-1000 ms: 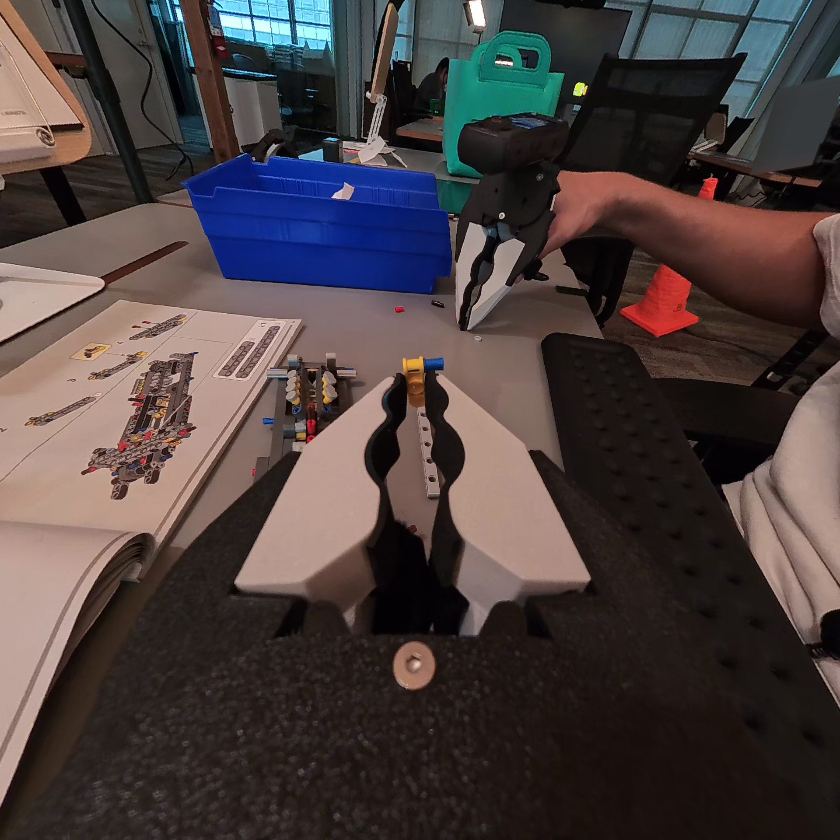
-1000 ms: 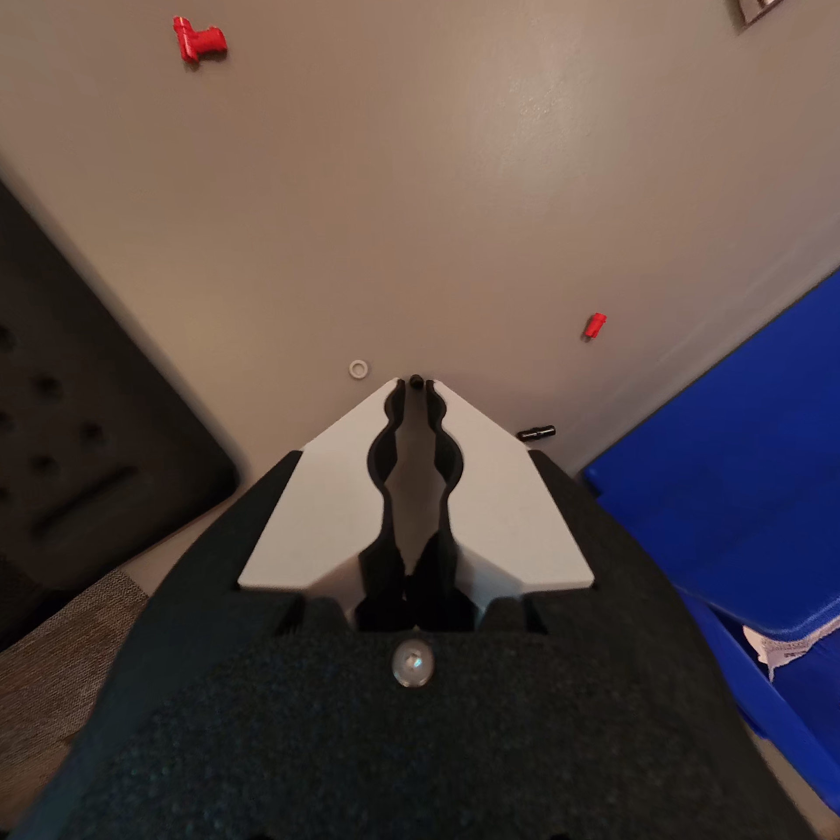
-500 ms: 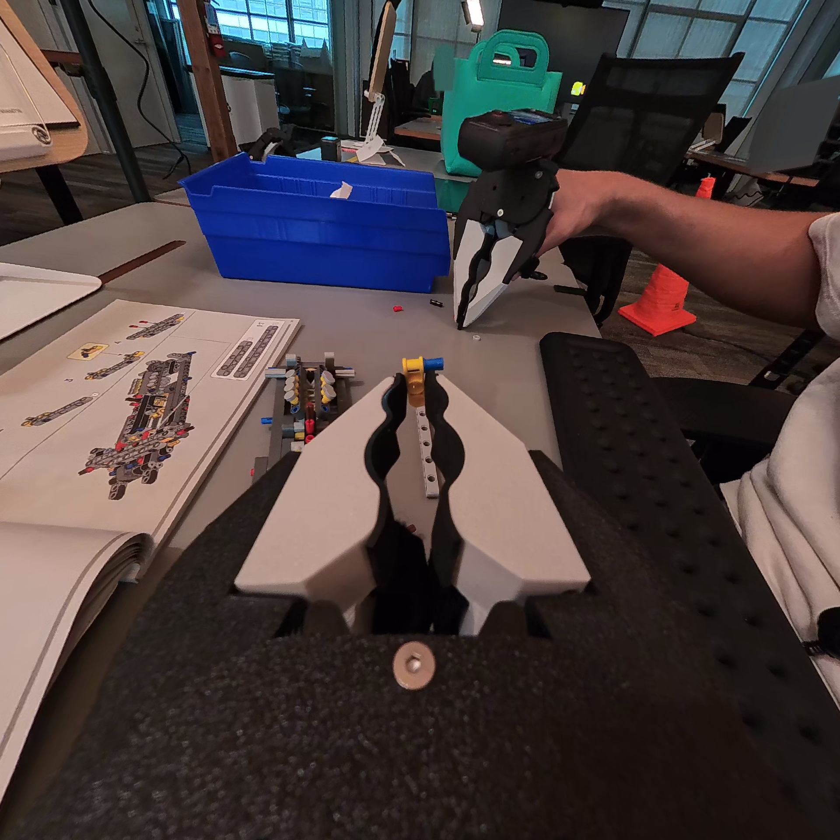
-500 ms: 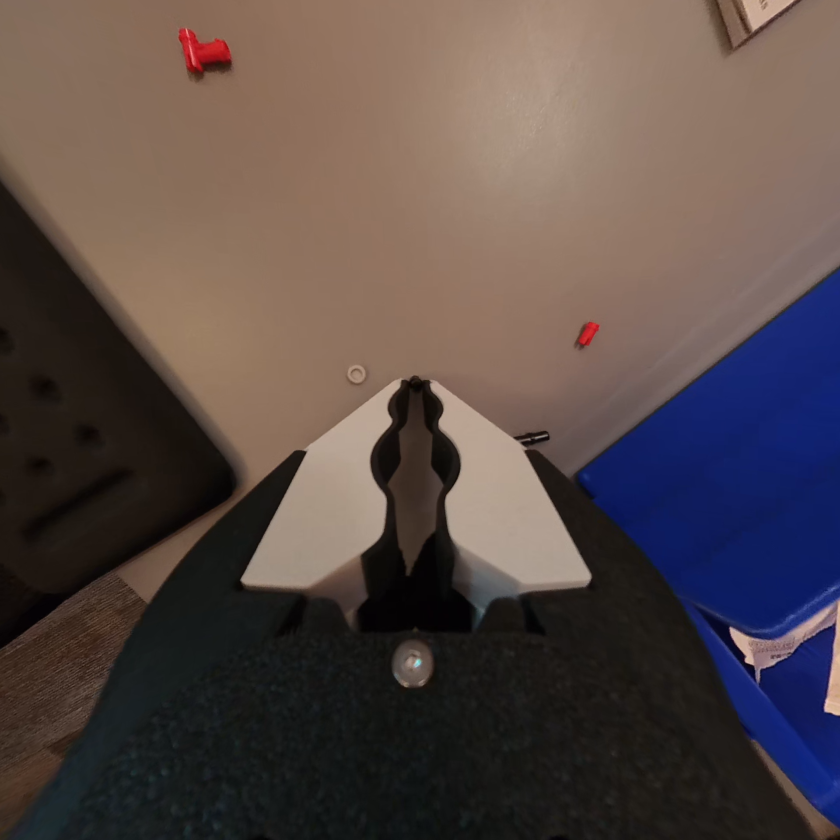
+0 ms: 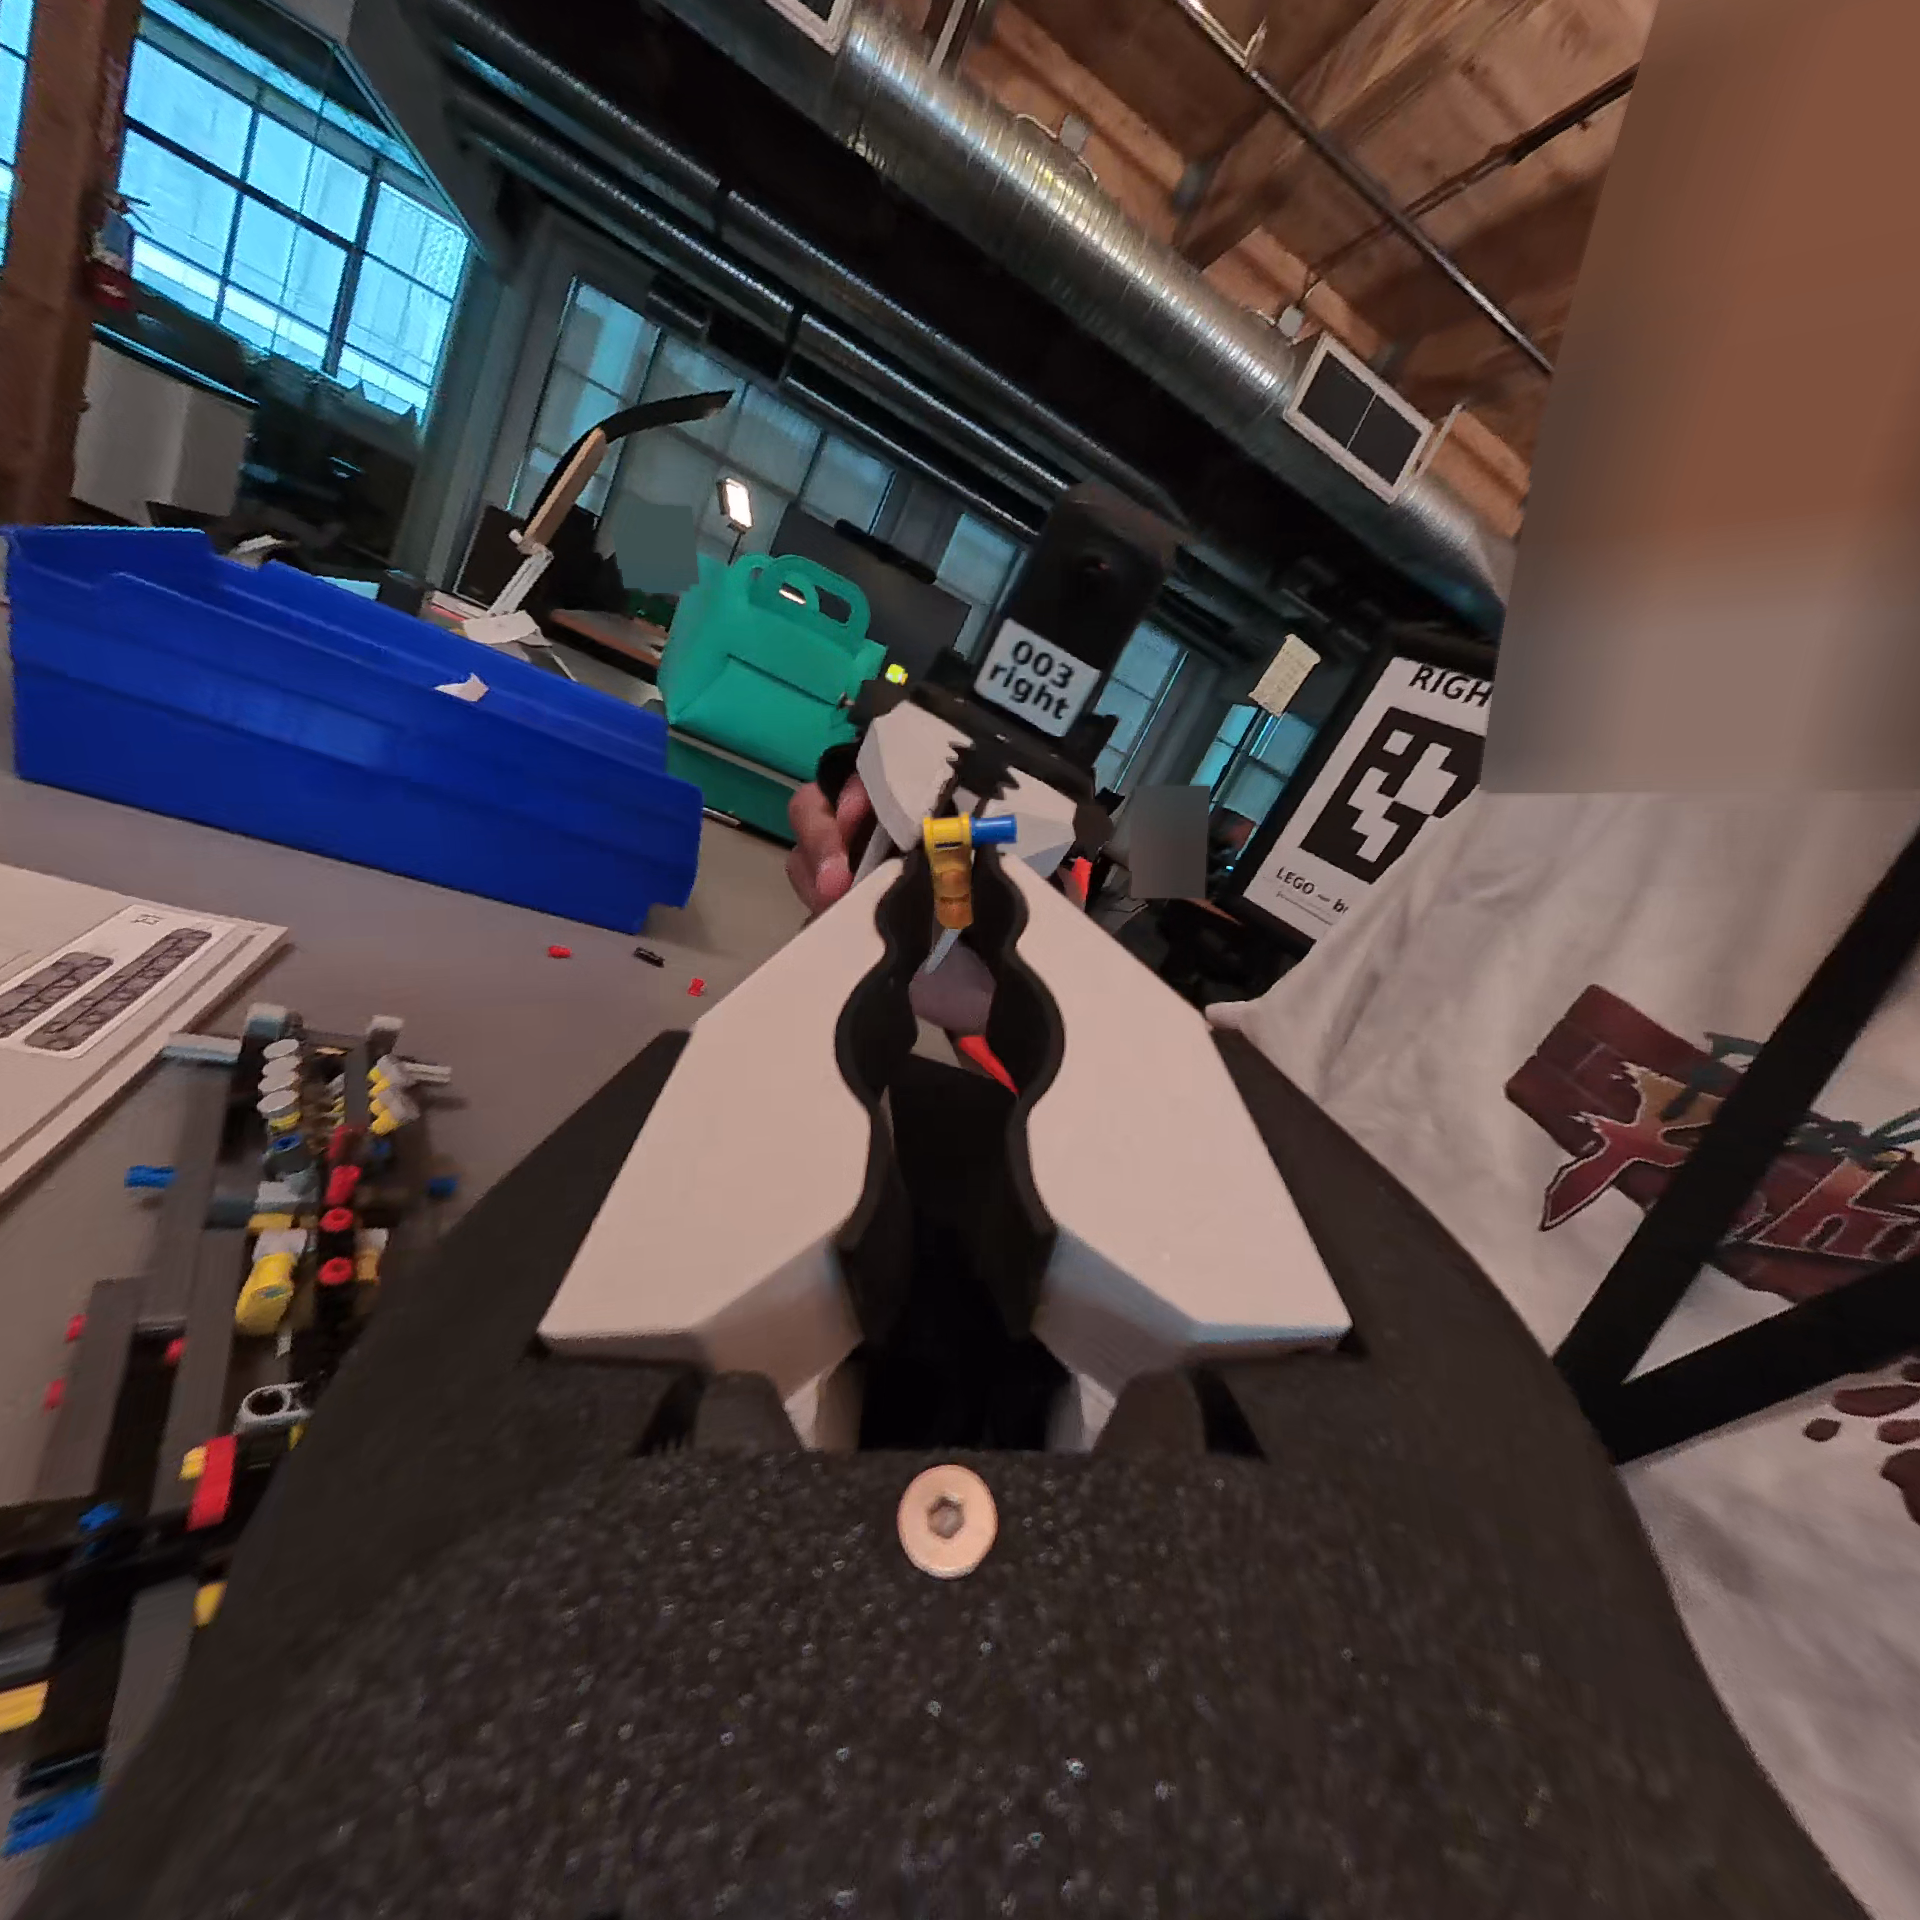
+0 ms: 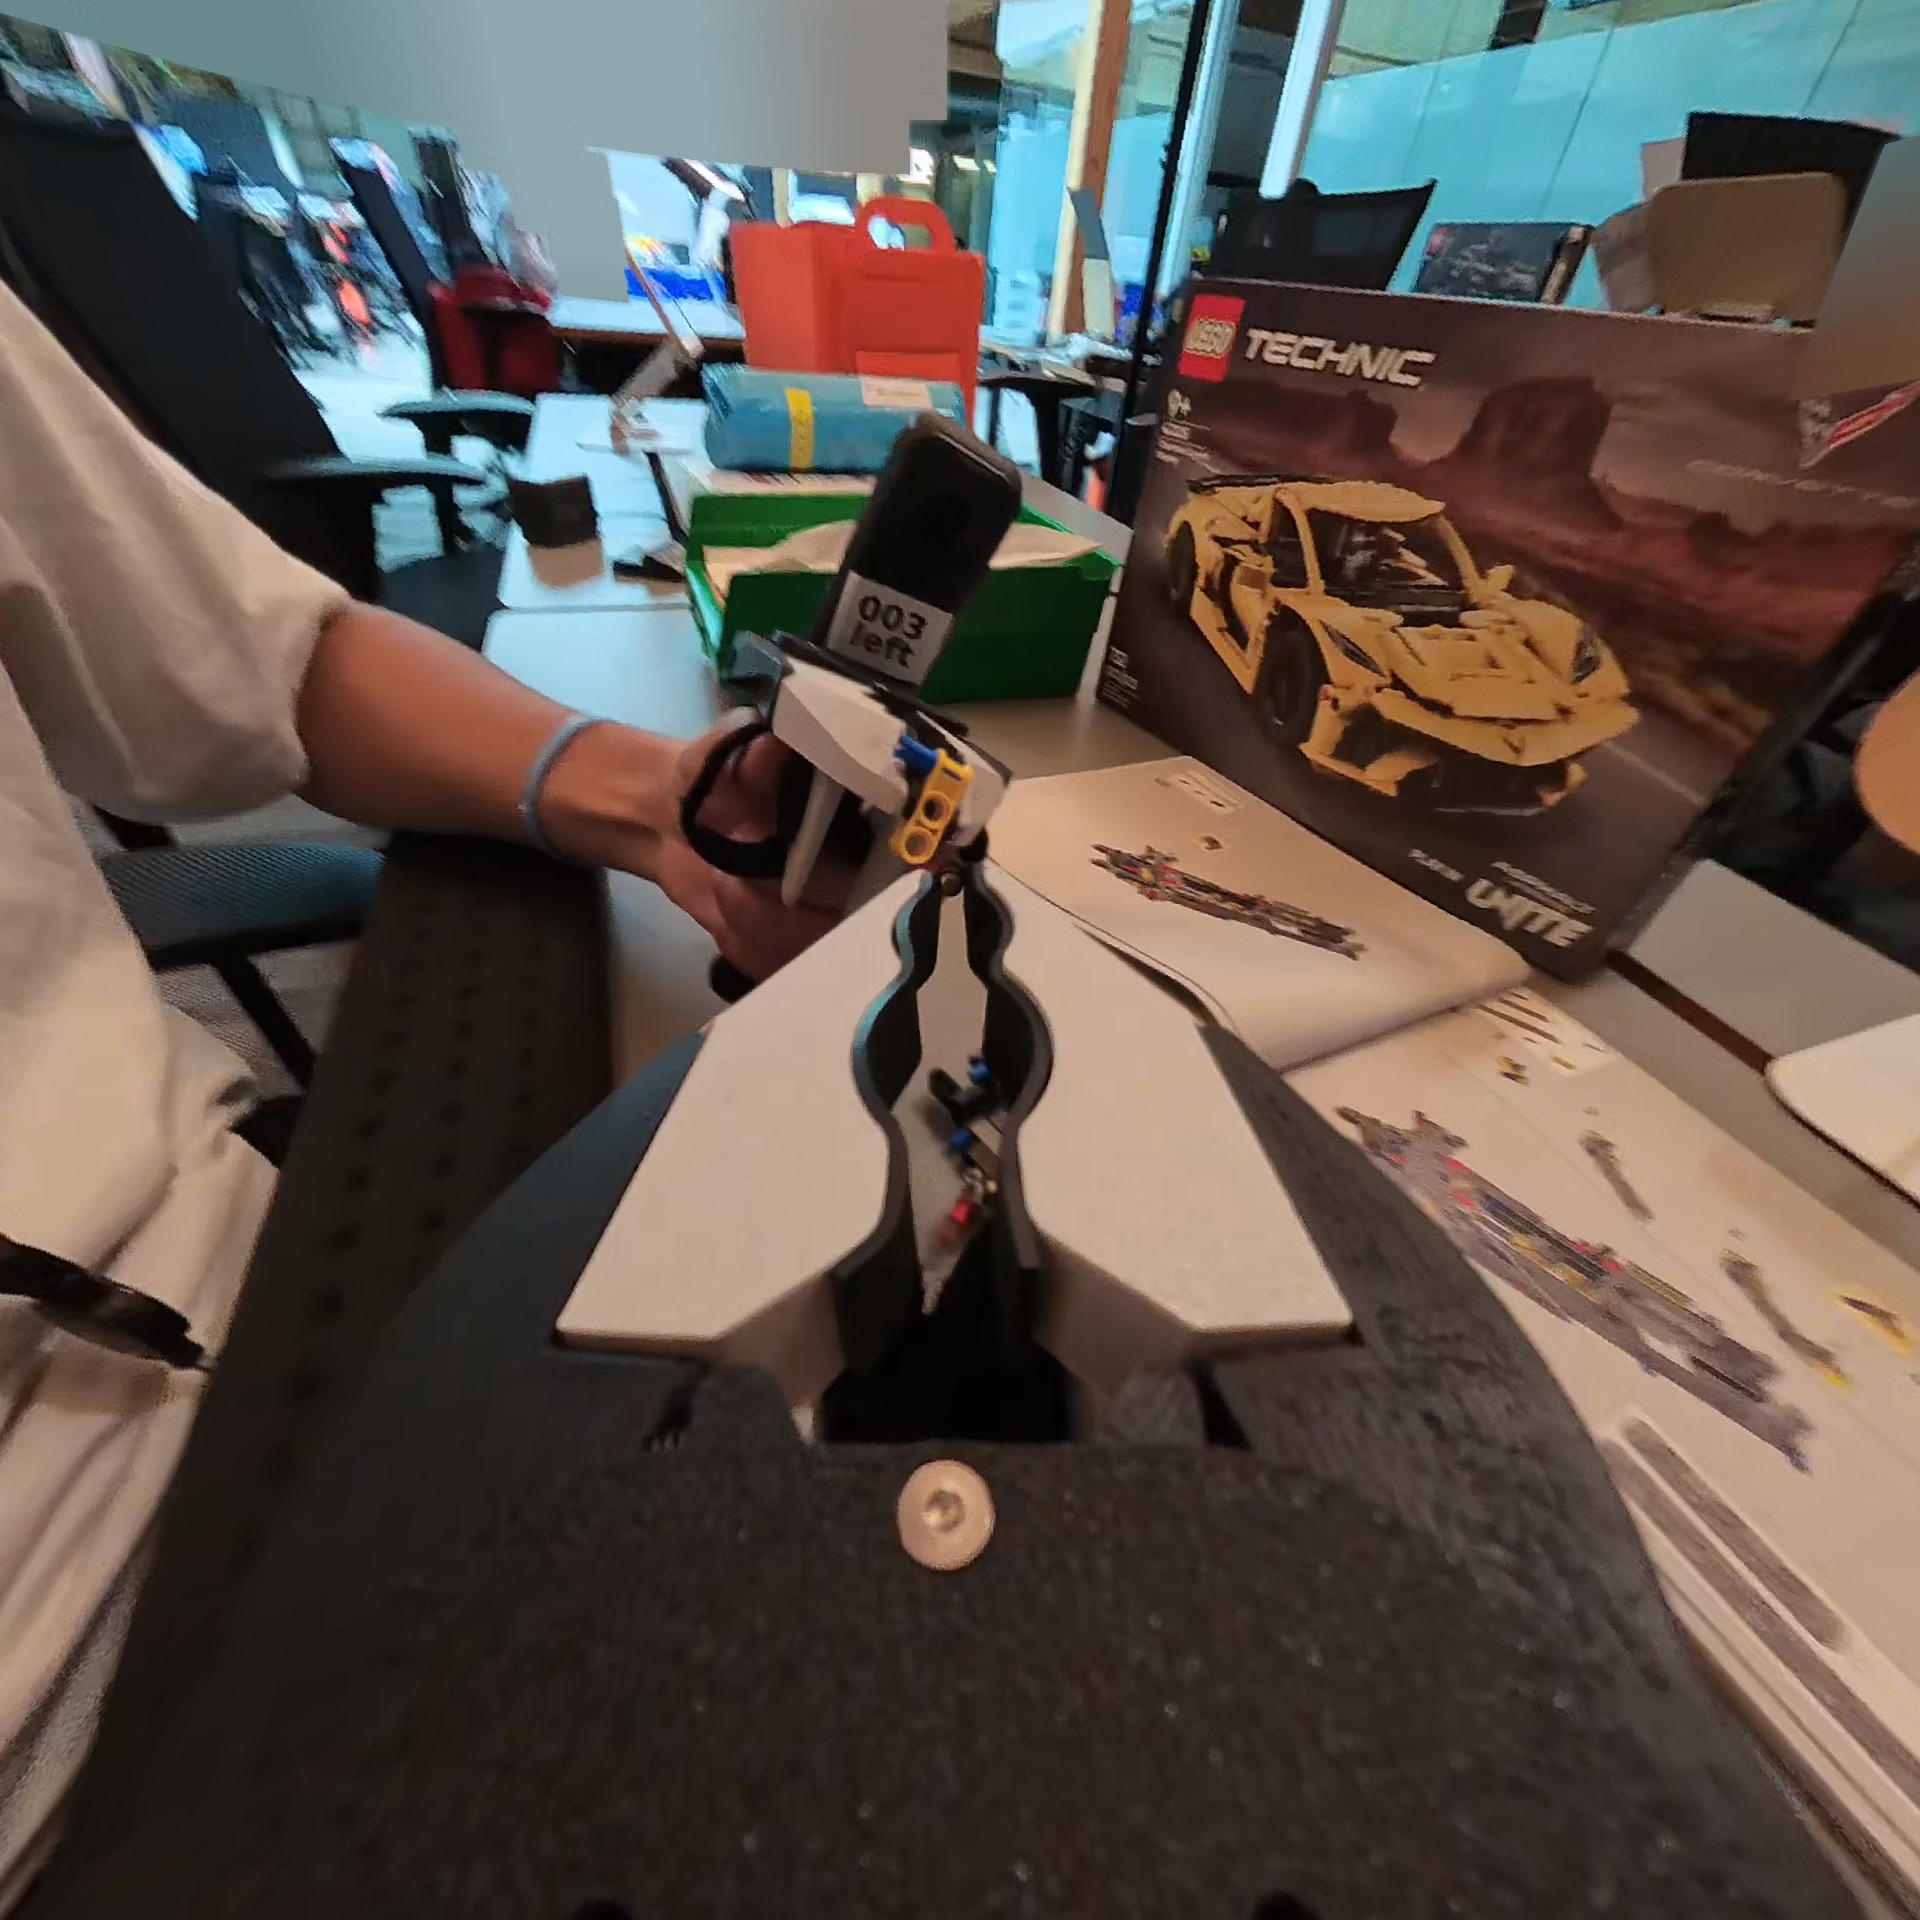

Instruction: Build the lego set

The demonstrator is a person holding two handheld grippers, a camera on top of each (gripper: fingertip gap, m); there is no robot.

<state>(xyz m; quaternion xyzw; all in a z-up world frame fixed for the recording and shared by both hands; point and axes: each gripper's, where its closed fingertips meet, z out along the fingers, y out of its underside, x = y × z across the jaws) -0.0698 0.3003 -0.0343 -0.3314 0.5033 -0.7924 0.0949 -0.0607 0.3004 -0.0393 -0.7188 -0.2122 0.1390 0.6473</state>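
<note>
My left gripper [image 5: 951, 857] is shut on a yellow connector [image 5: 948, 871] with a blue pin [image 5: 992, 828] through its top, held up off the grey table [image 5: 468, 914]. A thin grey beam shows behind it in the gap. My right gripper [image 6: 951, 883] is shut on a small black pin [image 6: 950, 881], its tips just under the yellow connector [image 6: 935, 808]. The two grippers face each other tip to tip; the right one shows in the left wrist view [image 5: 971, 795], the left one in the right wrist view [image 6: 930, 790]. The partly built dark chassis [image 5: 312, 1164] lies on the table at lower left.
A blue bin [image 5: 312, 727] stands at the back left, with tiny red and black pieces [image 5: 559, 950] in front of it. The open instruction booklet [image 6: 1403, 1091] and the set's box [image 6: 1455, 623] are beyond the chassis. A black perforated mat [image 6: 447, 1039] lies by the person's arm [image 6: 436, 727].
The right gripper closed on the black pin on the table, then lifted it. Both grippers rose and turned toward each other, bringing the pin up to the yellow connector.
</note>
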